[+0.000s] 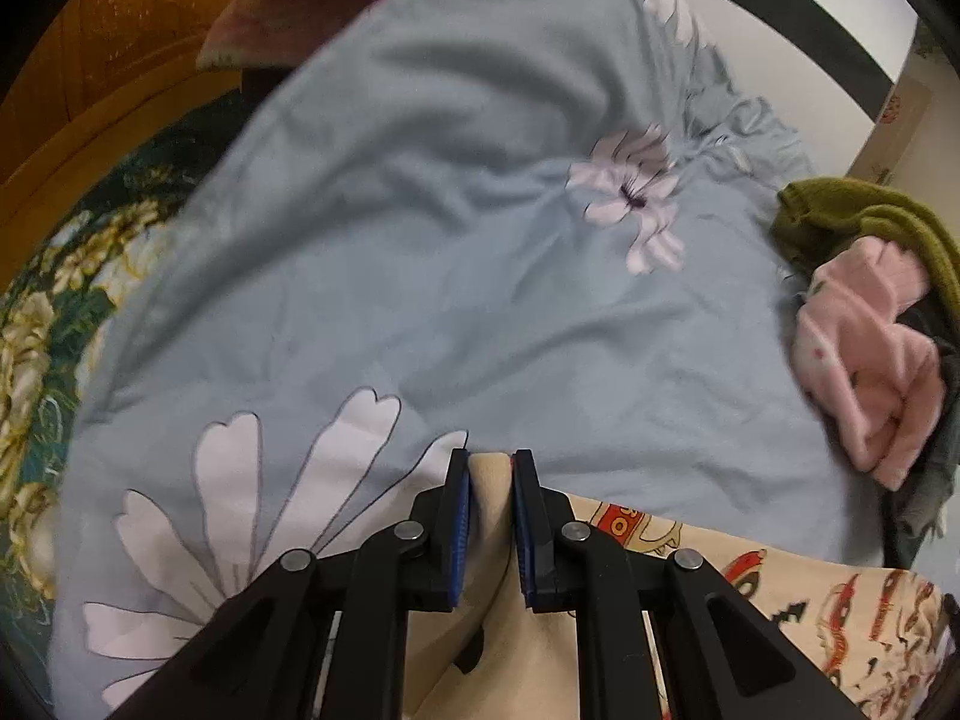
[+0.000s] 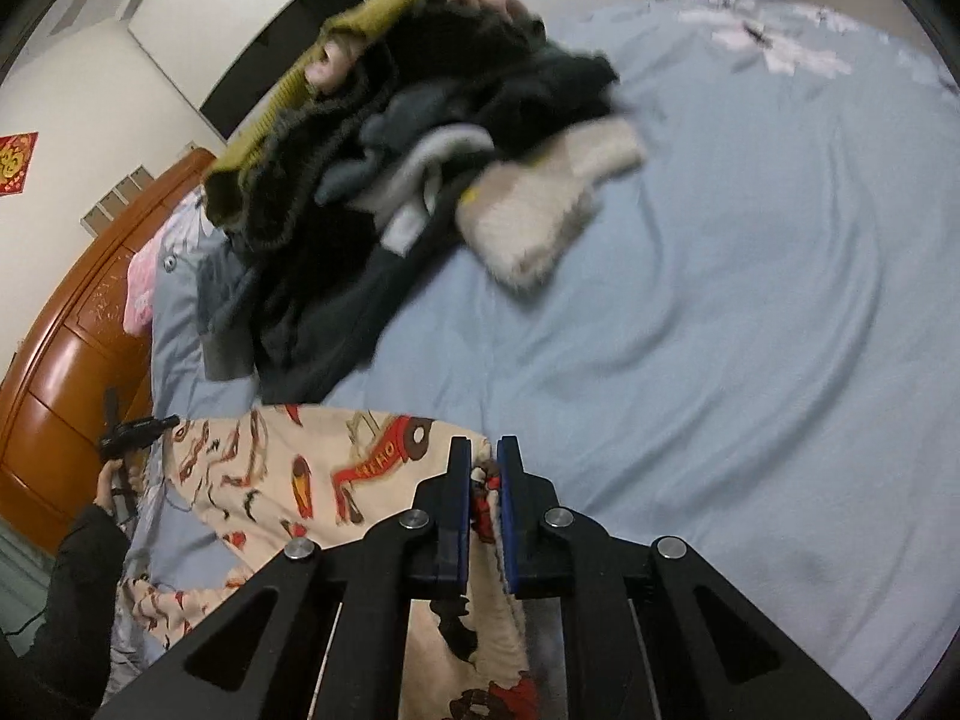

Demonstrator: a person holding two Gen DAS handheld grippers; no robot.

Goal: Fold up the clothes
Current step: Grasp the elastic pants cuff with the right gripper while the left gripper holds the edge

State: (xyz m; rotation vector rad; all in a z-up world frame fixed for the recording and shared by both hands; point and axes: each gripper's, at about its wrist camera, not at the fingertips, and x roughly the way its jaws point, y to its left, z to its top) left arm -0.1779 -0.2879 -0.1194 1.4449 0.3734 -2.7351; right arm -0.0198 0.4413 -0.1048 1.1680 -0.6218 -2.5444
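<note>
A cream garment printed with red cars (image 2: 312, 468) lies on the pale blue bed cover. In the left wrist view, my left gripper (image 1: 491, 468) is shut on a plain cream edge of this garment (image 1: 780, 570), which spreads to the lower right. In the right wrist view, my right gripper (image 2: 483, 456) is shut on another edge of the same garment, which stretches left toward the left gripper (image 2: 129, 438) held in a hand. The cloth hangs between the two grippers just above the bed.
A pile of dark, olive and beige clothes (image 2: 420, 150) sits on the bed (image 2: 720, 330) behind the garment. Pink and olive clothes (image 1: 864, 324) lie to the right in the left wrist view. A wooden headboard (image 2: 72, 348) stands at the left.
</note>
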